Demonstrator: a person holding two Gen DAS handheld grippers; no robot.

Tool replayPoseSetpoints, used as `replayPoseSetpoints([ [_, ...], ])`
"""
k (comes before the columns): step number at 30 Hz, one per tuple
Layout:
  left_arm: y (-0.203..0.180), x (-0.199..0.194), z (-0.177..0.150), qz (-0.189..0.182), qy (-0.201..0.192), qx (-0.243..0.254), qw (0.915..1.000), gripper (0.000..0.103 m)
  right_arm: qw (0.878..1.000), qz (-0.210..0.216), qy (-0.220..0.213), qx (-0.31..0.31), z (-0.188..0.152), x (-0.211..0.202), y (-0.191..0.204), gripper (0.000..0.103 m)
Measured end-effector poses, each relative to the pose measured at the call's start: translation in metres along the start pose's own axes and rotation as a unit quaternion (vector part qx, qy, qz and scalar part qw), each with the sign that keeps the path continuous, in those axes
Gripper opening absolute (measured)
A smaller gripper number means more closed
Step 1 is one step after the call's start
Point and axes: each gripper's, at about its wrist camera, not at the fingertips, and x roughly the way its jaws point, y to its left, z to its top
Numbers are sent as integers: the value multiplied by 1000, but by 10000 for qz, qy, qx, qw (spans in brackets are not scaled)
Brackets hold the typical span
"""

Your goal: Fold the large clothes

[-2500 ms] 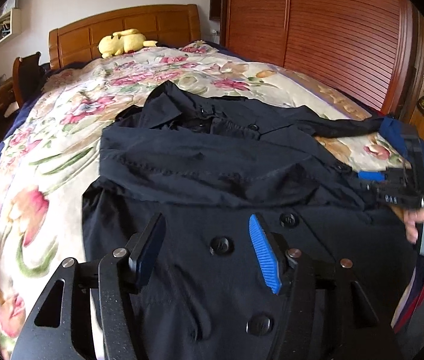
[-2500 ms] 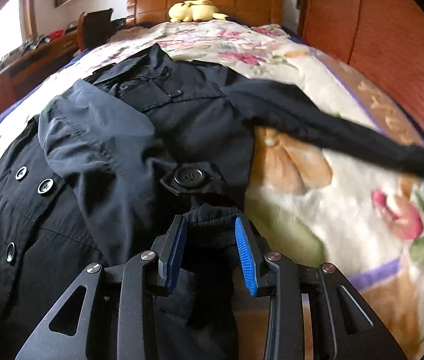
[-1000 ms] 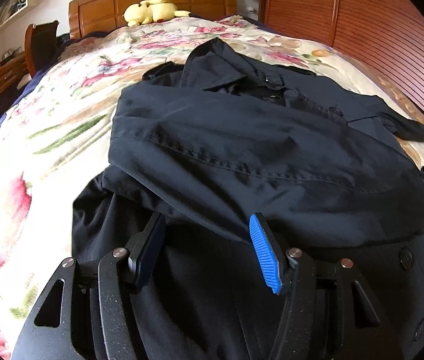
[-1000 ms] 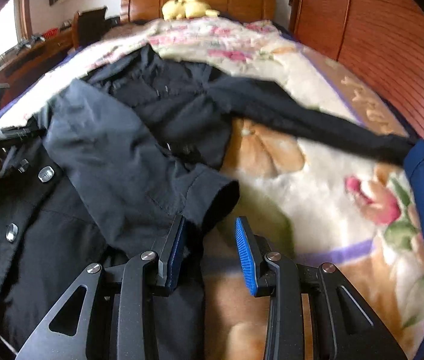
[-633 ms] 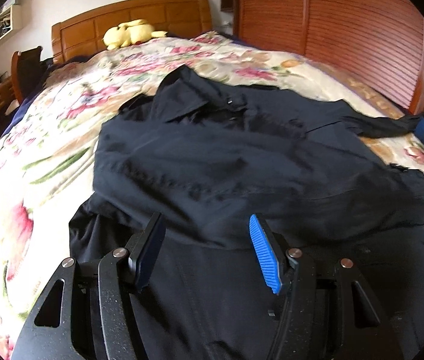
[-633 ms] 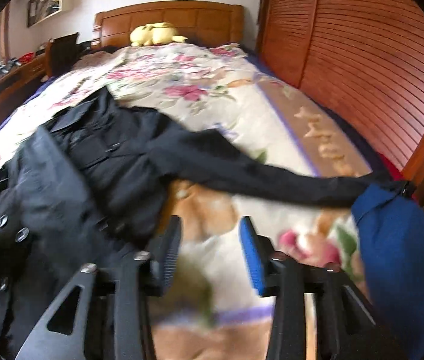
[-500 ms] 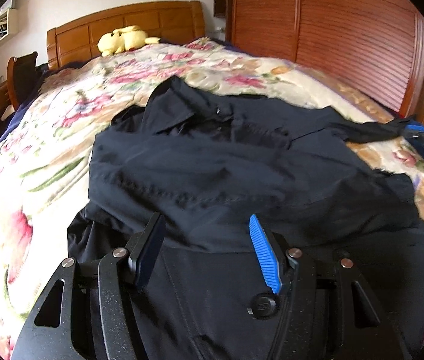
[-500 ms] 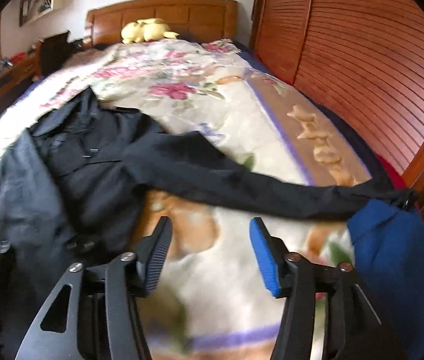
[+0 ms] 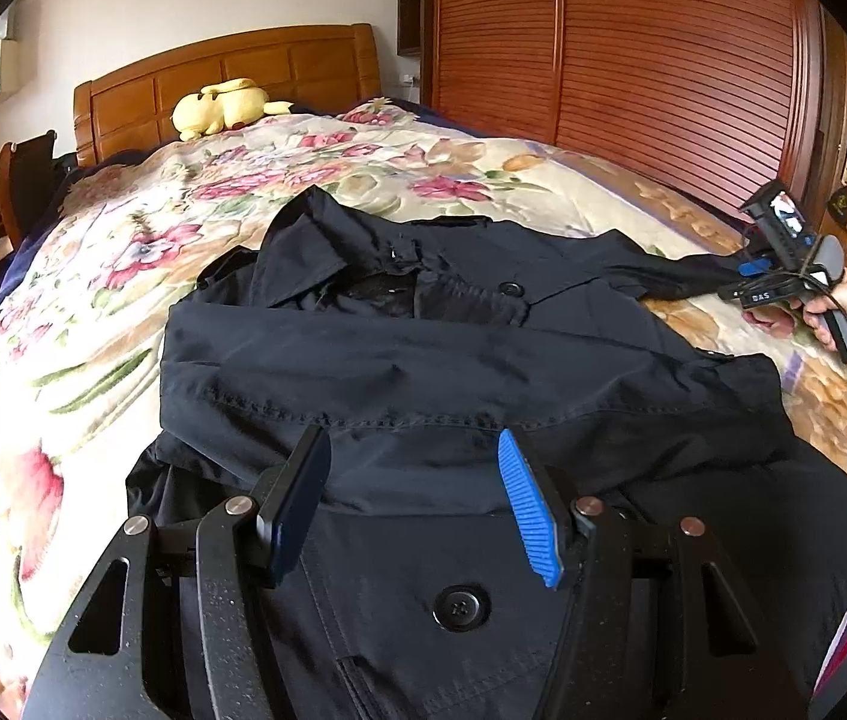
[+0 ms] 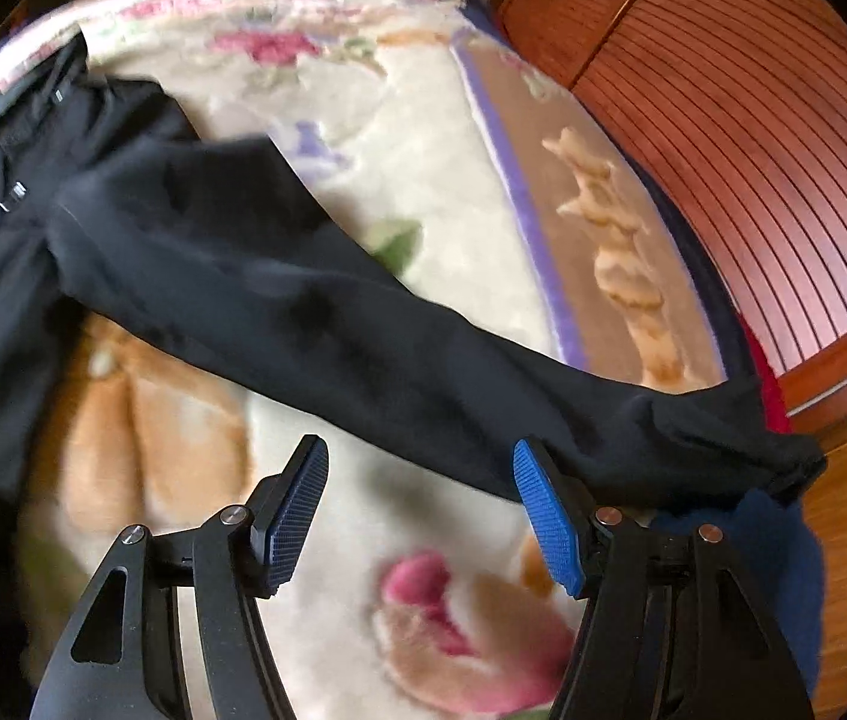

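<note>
The left gripper [image 9: 414, 501] is hovering with jaws standing open and empty, the black coat [image 9: 459, 372] lying on the floral bedspread [image 9: 93, 300] just beyond them. The right gripper [image 10: 420, 507] has just been opening its jaws, nothing between them, the coat's outstretched sleeve [image 10: 363, 336] lying just ahead.

Matt black cloth coat [image 9: 423, 372] (glossy plastic buttons) on fleecy floral blanket [image 9: 93, 300].
</note>
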Motion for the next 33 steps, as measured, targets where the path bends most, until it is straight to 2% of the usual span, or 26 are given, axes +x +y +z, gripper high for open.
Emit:
replayPoseSetpoints([
  [7, -3, -2, 0, -5, 3, 40, 10000, 59, 9978, -572, 276, -190, 15, 27, 3, 66],
  [11, -3, -6, 0, -8, -23, 36, 10000, 59, 9973, -592, 273, -338, 21, 31, 12, 16],
  [14, -4, -9, 1, -24, -58, 38, 10000, 59, 9958, -757, 34, -520, 29, 20, 21, 6],
  [19, -6, -19, 3, -59, -161, 45, 9998, 59, 9916, -840, -911, -357, 48, -38, 28, 6],
  [22, -6, -24, 4, -81, -229, 32, 9997, 59, 9854, -653, -1545, -303, 58, -83, 40, 6],
  [24, -5, -28, 6, -96, -274, 13, 9996, 59, 9823, -378, -1811, -306, 59, -107, 54, 6],
  [29, -5, -39, 7, -117, -399, 3, 9991, 59, 9757, 359, -2104, -495, 51, -139, 99, 6],
  [33, -3, -42, 9, -135, -449, -20, 9989, 59, 9740, 908, -2005, -544, 40, -141, 125, 6],
])
